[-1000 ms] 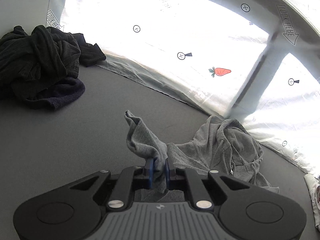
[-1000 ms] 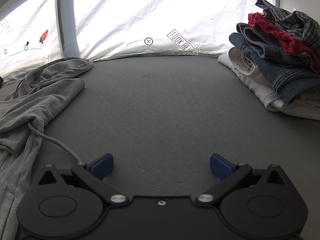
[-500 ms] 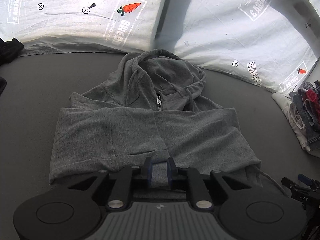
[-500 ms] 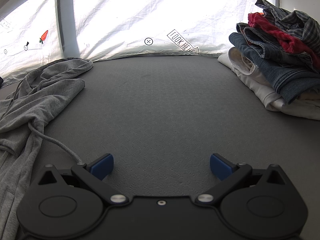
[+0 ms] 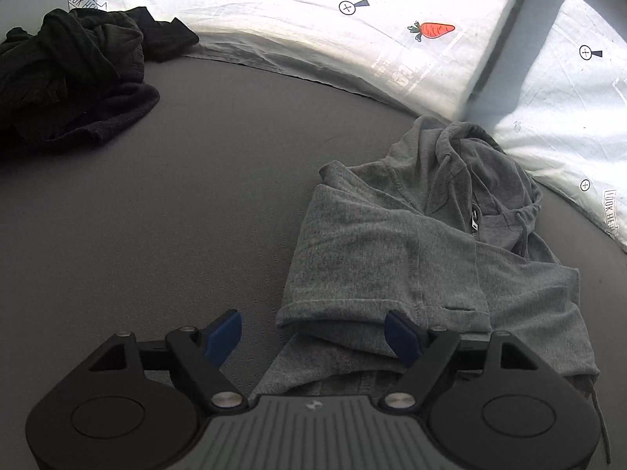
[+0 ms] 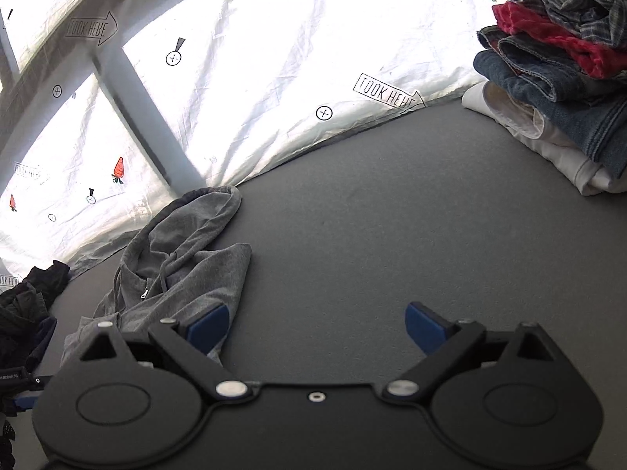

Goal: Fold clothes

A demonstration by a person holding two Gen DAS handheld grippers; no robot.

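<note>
The grey hoodie [image 5: 423,250] is laid part-folded on the grey mat [image 5: 203,211], near its back edge. The left gripper [image 5: 313,333] is held wide open over the hem — nothing is gripped. The right gripper [image 6: 317,323] is wide open too, empty. Dark clothes [image 5: 66,78] are heaped at the back left corner; folded clothes [image 6: 556,78] are stacked at the right.

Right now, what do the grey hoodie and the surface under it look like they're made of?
Hoodie: soft heathered grey knit, likely cotton jersey or light fleece; matte, speckled weave, limp folds, with a metal-looking zipper pull. Surface: dark grey matte mat with a fine pebbled texture, perhaps foam or rubber; the material can't be confirmed.
</note>
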